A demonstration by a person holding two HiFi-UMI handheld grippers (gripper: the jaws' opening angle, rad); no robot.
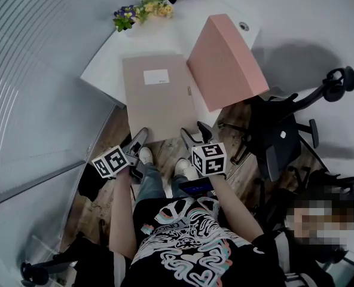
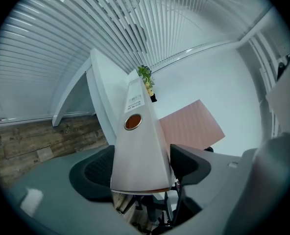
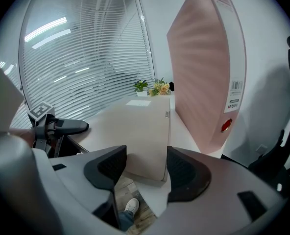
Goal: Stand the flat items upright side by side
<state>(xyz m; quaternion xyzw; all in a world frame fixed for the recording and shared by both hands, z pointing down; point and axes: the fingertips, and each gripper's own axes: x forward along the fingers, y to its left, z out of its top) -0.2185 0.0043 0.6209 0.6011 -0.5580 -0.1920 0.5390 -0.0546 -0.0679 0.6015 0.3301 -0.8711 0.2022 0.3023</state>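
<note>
The tan flat cardboard binder [image 1: 156,97] lies on the white table [image 1: 105,64], its near end overhanging the edge; the pink cardboard binder [image 1: 225,61] stands at its 2 o'clock; the left gripper [image 2: 142,166], spread wide, clamps the tan binder's 7 o'clock corner; the right gripper [image 3: 146,168], jaws partly apart, grips nothing at the 5 o'clock corner.

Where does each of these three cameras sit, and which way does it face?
Head view: on the person's head, looking steeply down at the white table; their shirt, arms, shoes, left gripper and right gripper show.
Left gripper view: rides the left gripper, looking along its jaws, closed on the beige binder's spine.
Right gripper view: rides the right gripper, looking past its open jaws across the table; the left gripper shows at left.
Shared: all three show the beige binder, the pink binder and the flowers.
</note>
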